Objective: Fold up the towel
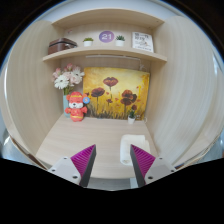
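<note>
A white folded towel (130, 148) lies on the light wooden desk (90, 135), just ahead of my right finger and partly hidden behind it. My gripper (112, 160) is open and empty, its two magenta pads (84, 160) spread wide apart above the desk's near edge. The towel lies to the right of the gap between the fingers, not between them.
A red and white toy figure (76, 105) stands at the back left next to a vase of flowers (67, 78). A poppy picture (117, 97) leans on the back wall with a small potted plant (131, 114) before it. A shelf (105, 53) above holds a box, plants and a frame.
</note>
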